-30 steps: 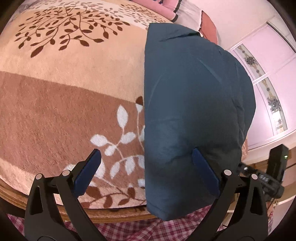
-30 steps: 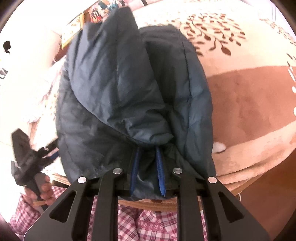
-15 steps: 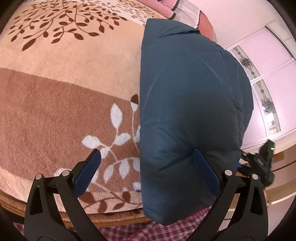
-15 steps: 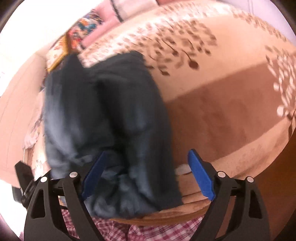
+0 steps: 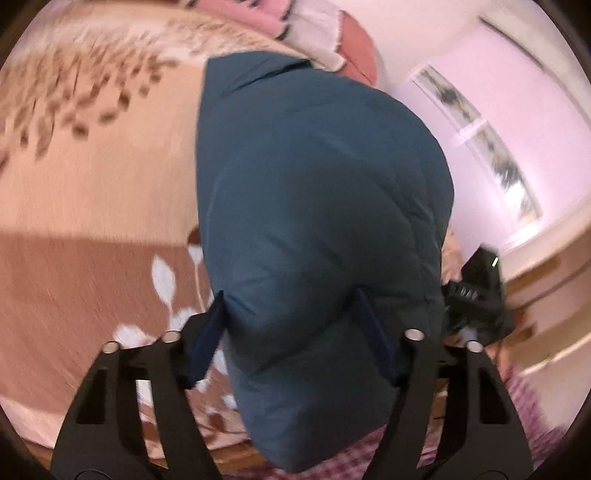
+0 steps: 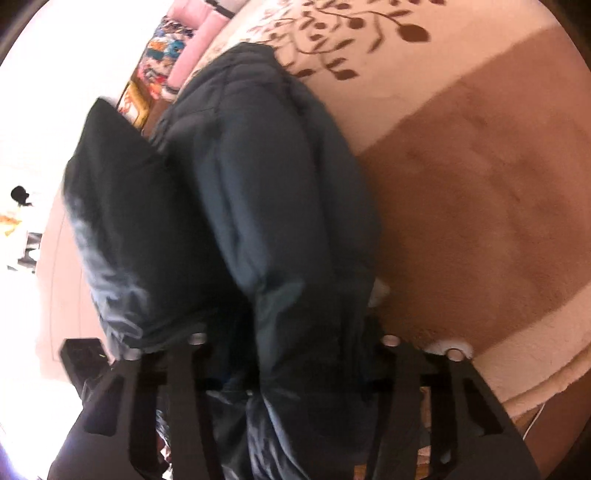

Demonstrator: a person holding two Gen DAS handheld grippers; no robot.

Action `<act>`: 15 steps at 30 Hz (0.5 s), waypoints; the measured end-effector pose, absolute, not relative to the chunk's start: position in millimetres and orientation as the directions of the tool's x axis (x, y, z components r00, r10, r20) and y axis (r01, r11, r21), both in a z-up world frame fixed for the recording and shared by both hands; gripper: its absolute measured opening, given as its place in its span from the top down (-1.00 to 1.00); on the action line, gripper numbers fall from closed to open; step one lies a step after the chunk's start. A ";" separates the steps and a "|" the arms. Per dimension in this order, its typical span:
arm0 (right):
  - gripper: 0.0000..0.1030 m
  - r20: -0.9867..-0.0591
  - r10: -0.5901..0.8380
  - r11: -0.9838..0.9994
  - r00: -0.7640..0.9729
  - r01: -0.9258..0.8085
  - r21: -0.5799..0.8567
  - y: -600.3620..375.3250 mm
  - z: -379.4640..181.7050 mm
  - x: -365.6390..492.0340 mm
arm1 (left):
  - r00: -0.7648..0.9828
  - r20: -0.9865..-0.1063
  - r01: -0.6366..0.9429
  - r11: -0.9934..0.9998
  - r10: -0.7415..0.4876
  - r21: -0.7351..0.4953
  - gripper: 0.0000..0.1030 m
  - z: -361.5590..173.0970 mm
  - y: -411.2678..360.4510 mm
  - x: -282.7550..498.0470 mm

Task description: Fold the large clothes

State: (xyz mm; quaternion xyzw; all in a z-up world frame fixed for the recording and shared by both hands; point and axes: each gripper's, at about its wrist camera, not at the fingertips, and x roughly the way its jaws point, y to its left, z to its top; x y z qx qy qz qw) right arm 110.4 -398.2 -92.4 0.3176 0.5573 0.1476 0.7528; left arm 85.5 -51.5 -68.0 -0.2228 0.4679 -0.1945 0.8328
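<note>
Lying on the plush beige and brown blanket with a leaf pattern (image 5: 92, 206), the padded dark teal jacket (image 5: 317, 206) was folded into a thick long bundle that reached from the near edge of the bed away from both grippers. The left gripper (image 5: 291, 332) had its jaws set wide, one on each side of the near end of the bundle, and the blue pads (image 5: 208, 343) touched or nearly touched the cloth; the picture was blurred, so I cannot tell if they really pressed it. To the right of these jaws the black body of the right gripper (image 5: 476, 291) was visible beside the jacket. In the right wrist view the jacket (image 6: 280, 206) filled the space between the jaws of the right gripper (image 6: 291, 354), and its folds covered the finger ends, so I cannot tell whether these jaws held the cloth or stood open. Beyond the jacket were pink pillows (image 5: 266, 18) at the far end of the bed.
</note>
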 end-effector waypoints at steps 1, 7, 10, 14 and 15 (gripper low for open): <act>0.25 -0.750 0.569 0.766 0.337 0.116 0.633 -395.1 -89.5 110.4 | 0.490 -0.694 0.121 0.830 -0.527 -0.545 -0.16 -66.6 -51.8 87.3; 0.42 -0.741 0.563 0.772 0.366 0.088 0.630 -385.1 -82.7 109.3 | 0.541 -0.679 0.176 0.857 -0.496 -0.485 0.08 -56.9 -48.2 86.0; 0.46 -0.741 0.555 0.782 0.379 0.065 0.619 -374.9 -79.8 110.3 | 0.561 -0.667 0.174 0.858 -0.490 -0.484 0.13 -54.0 -29.0 92.6; 0.47 -0.728 0.568 0.779 0.385 0.036 0.626 -359.6 -76.6 108.3 | 0.605 -0.657 0.161 0.877 -0.451 -0.453 0.16 -43.4 -9.8 99.5; 0.47 -0.725 0.572 0.778 0.384 0.027 0.627 -352.6 -76.0 111.7 | 0.616 -0.654 0.153 0.881 -0.439 -0.448 0.16 -40.9 -3.6 102.5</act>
